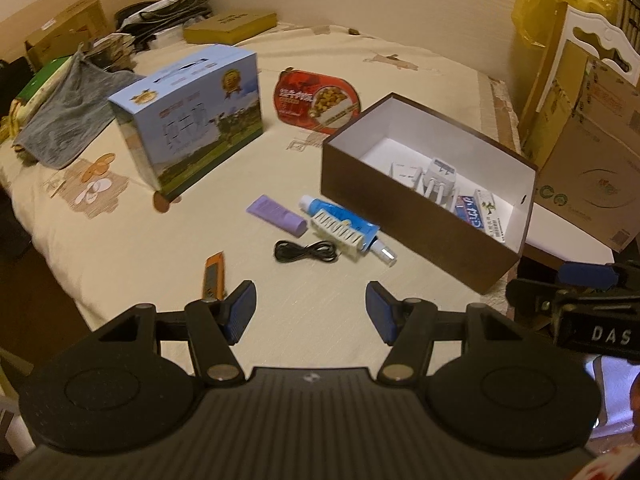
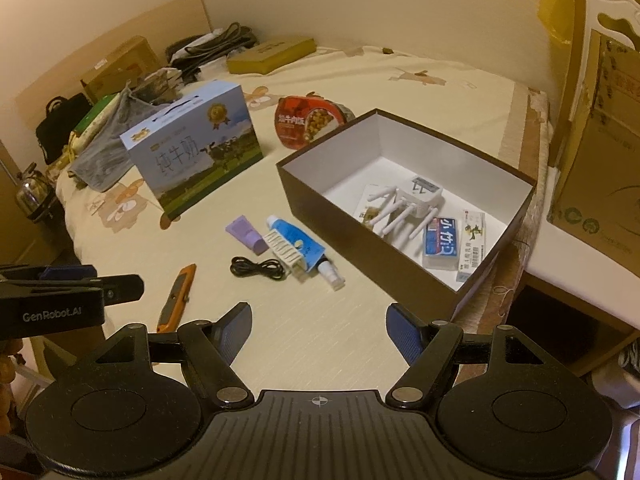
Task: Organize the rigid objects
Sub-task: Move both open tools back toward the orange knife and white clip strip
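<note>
A dark brown open box (image 1: 404, 208) (image 2: 360, 240) stands on the bed; inside lie a white router (image 2: 404, 204), a blue pack (image 2: 440, 242) and a slim carton (image 2: 474, 240). In front of it lie a purple tube (image 1: 276, 214) (image 2: 245, 234), a blue tube (image 1: 340, 220) (image 2: 298, 246) with a white clip (image 1: 340, 234) across it, a coiled black cable (image 1: 306, 252) (image 2: 256, 268) and an orange utility knife (image 1: 214, 274) (image 2: 176, 298). My left gripper (image 1: 311, 312) hovers open and empty near the bed's front edge. My right gripper (image 2: 319, 334) is open and empty too.
A blue milk carton box (image 1: 192, 120) (image 2: 196, 148) and a red food pack (image 1: 316, 100) (image 2: 308, 120) stand behind the small items. Grey cloth (image 1: 68, 116), cardboard boxes and cables crowd the far left. Large cardboard boxes (image 1: 580, 152) stand right of the bed.
</note>
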